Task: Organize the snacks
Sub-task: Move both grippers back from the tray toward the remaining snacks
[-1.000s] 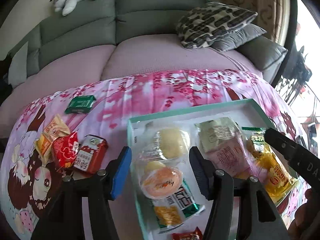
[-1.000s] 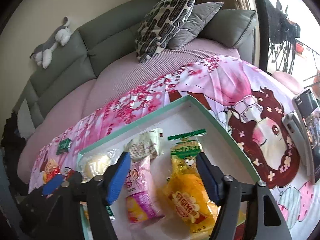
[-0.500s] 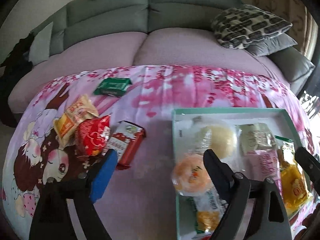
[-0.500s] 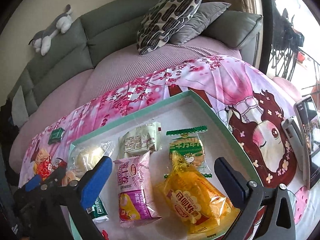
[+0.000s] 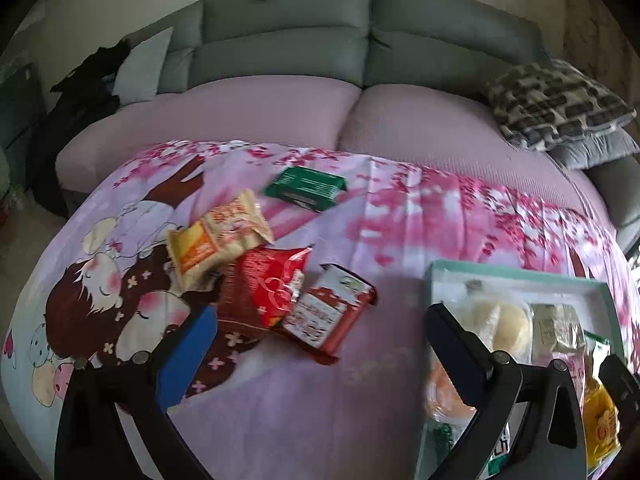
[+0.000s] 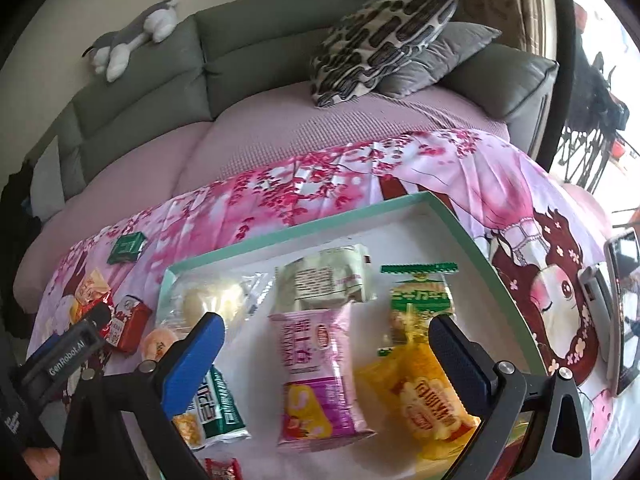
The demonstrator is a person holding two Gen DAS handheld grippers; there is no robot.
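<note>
Grey sofa (image 6: 256, 36), plush cat (image 6: 132, 36), patterned cushion (image 6: 380, 40)

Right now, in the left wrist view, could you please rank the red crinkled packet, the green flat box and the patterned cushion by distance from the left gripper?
1. Red crinkled packet, just ahead of the open left gripper.
2. Green flat box, farther up the blanket.
3. Patterned cushion, far right on the sofa.

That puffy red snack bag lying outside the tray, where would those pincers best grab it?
Probably across the red bag's puffed middle, from above. It lies flat on the cloth, overlapping the orange packet and the red-and-white pack, so its crimped ends are crowded. The left gripper, open and empty, is nearest.
</note>
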